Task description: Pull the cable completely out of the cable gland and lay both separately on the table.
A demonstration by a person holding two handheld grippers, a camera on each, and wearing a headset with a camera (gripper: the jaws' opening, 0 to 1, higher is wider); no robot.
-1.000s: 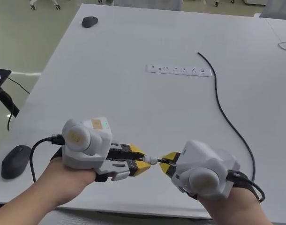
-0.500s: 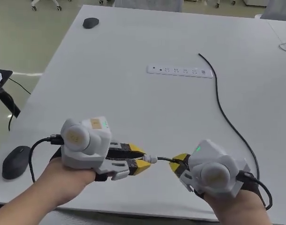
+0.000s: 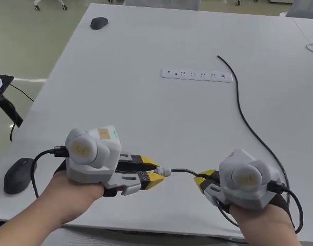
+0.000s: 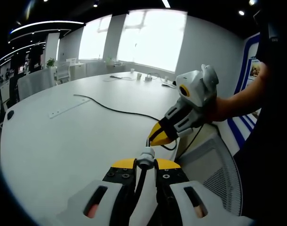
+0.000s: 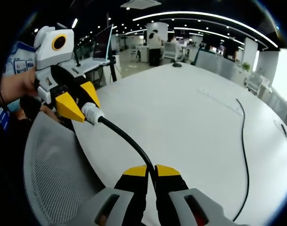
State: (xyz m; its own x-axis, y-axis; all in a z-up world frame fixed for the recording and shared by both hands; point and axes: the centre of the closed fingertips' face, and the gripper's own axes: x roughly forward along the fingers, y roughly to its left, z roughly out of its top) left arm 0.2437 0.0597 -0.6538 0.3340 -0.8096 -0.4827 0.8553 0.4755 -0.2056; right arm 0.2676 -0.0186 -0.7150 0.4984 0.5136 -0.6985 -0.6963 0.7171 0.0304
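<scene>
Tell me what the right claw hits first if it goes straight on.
Probably the cable gland in the left claw, which faces it across the short stretch of cable; its own view puts them left of centre, so it might miss.

- No text, brand or number legible.
- Tan sticker (image 3: pixel 104 135) on left gripper (image 3: pixel 155 171), lower left of head view: blurred.
- Wall panel (image 4: pixel 252 70), right edge of left gripper view: unreadable.

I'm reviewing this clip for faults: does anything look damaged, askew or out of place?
Nothing stands out. The short black cable runs unkinked from the small white plastic cable gland in the left gripper to the right gripper.
</scene>
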